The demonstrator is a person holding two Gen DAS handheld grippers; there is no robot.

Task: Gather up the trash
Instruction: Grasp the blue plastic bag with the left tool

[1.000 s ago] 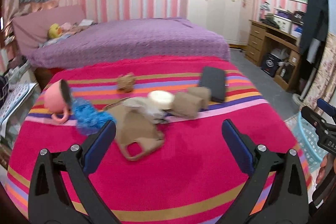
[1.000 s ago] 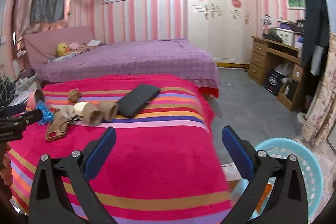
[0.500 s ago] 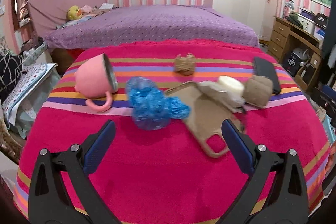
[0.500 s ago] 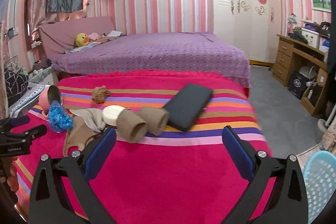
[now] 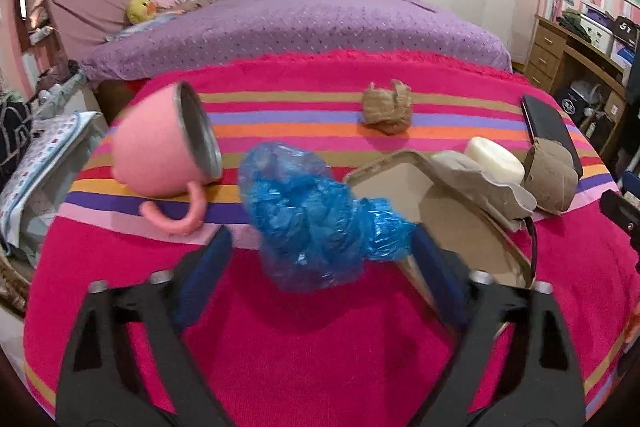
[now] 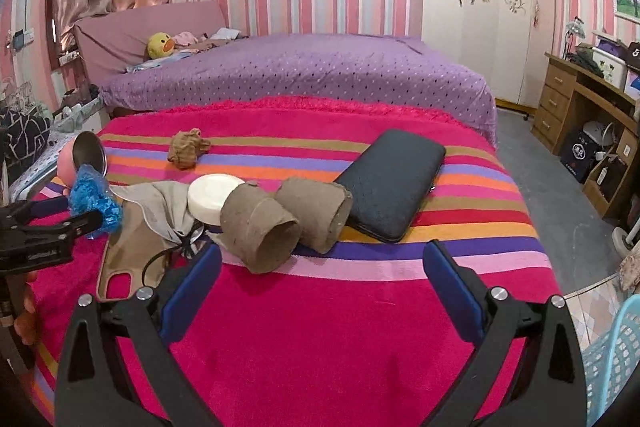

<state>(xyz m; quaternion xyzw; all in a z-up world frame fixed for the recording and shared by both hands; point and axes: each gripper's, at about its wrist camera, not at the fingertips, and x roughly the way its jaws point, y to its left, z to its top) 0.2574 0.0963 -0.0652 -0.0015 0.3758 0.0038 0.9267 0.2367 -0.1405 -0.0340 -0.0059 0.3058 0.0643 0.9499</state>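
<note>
On the striped pink blanket (image 5: 320, 367) covering the near bed, the left tongs (image 5: 320, 259) have just been closing, and the crumpled blue plastic bag (image 5: 312, 223) sits between their blue fingers (image 5: 204, 275); the fingers are blurred, and they look just beside the bag rather than pressing on it. From the right-hand view the bag (image 6: 94, 201) lies at the far left of the clutter, with the left tongs (image 6: 60, 215) reaching in around it. Left of the bag a pink cup (image 5: 160, 155) lies on its side, handle toward the near edge. Right of it are a tan phone case (image 5: 452, 227), a grey rag (image 5: 480, 179), a white round lid (image 5: 494, 155) and cardboard tubes (image 6: 284, 217) lying together. A brown paper wad (image 5: 388, 105) sits farther back, and a black wallet (image 6: 390, 183) lies to the right of the tubes. The right tongs (image 6: 320, 275) hang released over bare blanket, nothing between them. A light blue basket (image 6: 616, 359) stands on the floor at the near right.
</note>
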